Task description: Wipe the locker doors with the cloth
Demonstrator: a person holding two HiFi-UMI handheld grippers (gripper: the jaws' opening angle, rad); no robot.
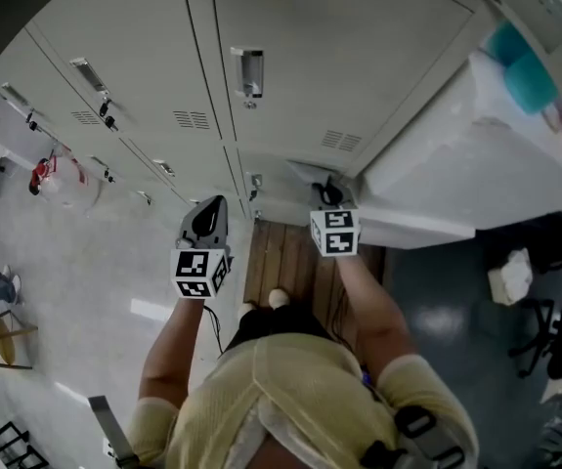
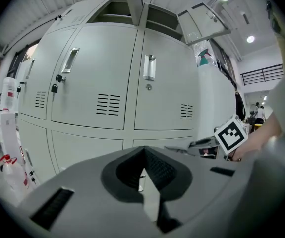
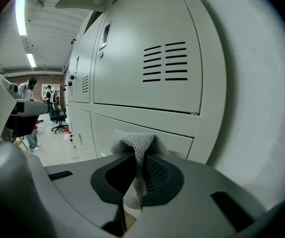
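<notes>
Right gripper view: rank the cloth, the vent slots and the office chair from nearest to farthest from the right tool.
1. Cloth, clamped in the right tool, centre.
2. Vent slots, on the upper locker door, above and right of the cloth.
3. Office chair, far down the room, left.

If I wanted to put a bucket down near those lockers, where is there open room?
The pale floor left of the grey metal lockers is bare, between the red-and-white object and the round wooden stool. The white table surface right of the lockers looks bare up to the teal items. Lower right is crowded with black chairs.
</notes>
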